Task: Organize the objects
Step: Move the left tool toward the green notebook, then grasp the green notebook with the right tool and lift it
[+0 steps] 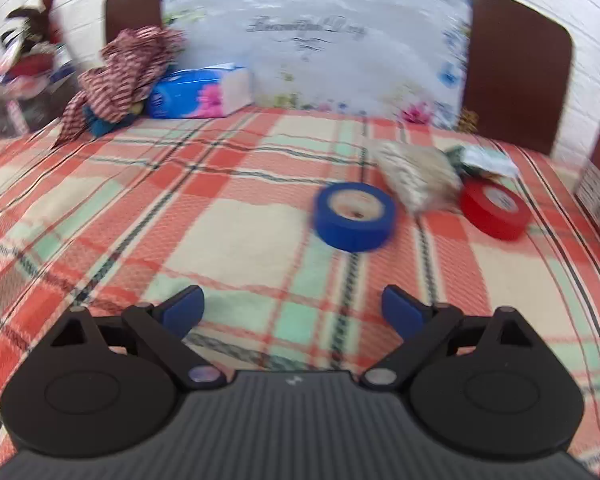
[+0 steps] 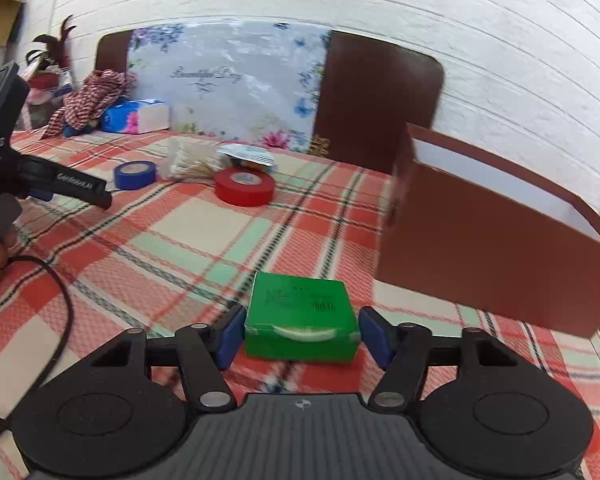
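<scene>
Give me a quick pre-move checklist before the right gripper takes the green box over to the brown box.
1. Right gripper straddles the green box: ok, one blue pad on each side.
2. Pads clamped on the box: cannot tell; the left pad looks close, a small gap shows at the right.
3. Brown box open on top: ok, its white inside shows.
4. Way from green box to brown box: ok, only plaid cloth between.
5. Left gripper out of the way: ok, open and empty, facing the blue tape roll.
6. Picture sharpness: not ok, left wrist view blurred.

Bedroom: plaid-covered bed (image 1: pixel 180 200), headboard (image 2: pixel 376 100)
</scene>
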Tool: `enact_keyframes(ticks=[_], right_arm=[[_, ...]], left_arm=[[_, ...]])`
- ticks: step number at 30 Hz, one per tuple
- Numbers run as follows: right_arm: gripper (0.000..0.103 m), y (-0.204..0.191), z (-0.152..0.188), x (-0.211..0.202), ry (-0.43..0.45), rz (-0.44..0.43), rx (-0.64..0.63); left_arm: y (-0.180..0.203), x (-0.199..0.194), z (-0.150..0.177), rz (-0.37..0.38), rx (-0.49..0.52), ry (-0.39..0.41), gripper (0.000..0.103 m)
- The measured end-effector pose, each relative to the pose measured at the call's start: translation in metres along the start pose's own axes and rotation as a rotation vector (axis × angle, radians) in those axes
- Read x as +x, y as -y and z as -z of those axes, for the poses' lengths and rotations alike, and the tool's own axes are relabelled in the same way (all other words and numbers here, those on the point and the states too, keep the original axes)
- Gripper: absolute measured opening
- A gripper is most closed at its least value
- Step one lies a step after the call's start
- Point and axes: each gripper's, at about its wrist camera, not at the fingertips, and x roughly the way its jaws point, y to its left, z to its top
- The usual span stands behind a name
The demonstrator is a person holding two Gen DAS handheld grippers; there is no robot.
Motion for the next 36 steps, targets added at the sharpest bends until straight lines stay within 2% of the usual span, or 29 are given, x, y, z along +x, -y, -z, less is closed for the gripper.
enact_keyframes(ticks=[1, 4, 8, 10, 12, 15, 16, 17, 19, 20, 22, 26, 30, 36], right_arm=[[0.065, 0.004, 0.002, 0.001, -0.004, -0.001, 0.011], [0.070, 0.006, 0.005, 0.004, -0.020, -0.012, 0.013], [0.075, 0.001, 0.007, 0.007, -0.041, -0.028, -0.007], [0.077, 0.004, 0.008, 0.009, -0.044, -0.038, 0.009], [0.081, 0.010, 0.009, 0.011, -0.053, -0.048, 0.040], [0.084, 0.019, 0.010, 0.016, -0.070, -0.069, 0.089], [0.084, 0.021, 0.010, 0.017, -0.074, -0.077, 0.101], [0.084, 0.022, 0.010, 0.018, -0.074, -0.084, 0.109], [0.078, 0.024, 0.011, 0.020, -0.071, -0.101, 0.119], [0.062, 0.025, 0.011, 0.019, -0.063, -0.114, 0.123], [0.060, 0.027, 0.012, 0.018, -0.048, -0.123, 0.135], [0.060, 0.038, 0.013, 0.012, -0.006, -0.135, 0.192], [0.060, 0.044, 0.010, -0.007, 0.108, -0.087, 0.200], [0.060, 0.065, -0.003, -0.034, 0.349, 0.099, 0.167]], left_arm=[[0.007, -0.005, 0.000, 0.040, -0.002, -0.018, 0.096], [0.036, -0.028, -0.004, 0.244, -0.039, -0.072, 0.096], [0.094, -0.053, -0.010, 0.483, 0.019, -0.174, 0.096], [0.118, -0.057, -0.009, 0.544, 0.043, -0.241, 0.095], [0.136, -0.054, -0.006, 0.568, 0.056, -0.296, 0.094], [0.154, -0.041, 0.002, 0.554, 0.066, -0.378, 0.086], [0.158, -0.041, 0.004, 0.534, 0.081, -0.375, 0.085], [0.164, -0.042, 0.005, 0.515, 0.110, -0.356, 0.080], [0.172, -0.044, 0.007, 0.508, 0.154, -0.331, 0.071], [0.174, -0.043, 0.006, 0.522, 0.149, -0.333, 0.062], [0.175, -0.042, 0.002, 0.556, 0.135, -0.343, 0.051], [0.179, -0.051, -0.005, 0.558, 0.144, -0.319, 0.047], [0.186, -0.073, -0.020, 0.588, 0.156, -0.258, 0.047], [0.226, -0.110, -0.059, 0.684, 0.238, -0.086, 0.047]])
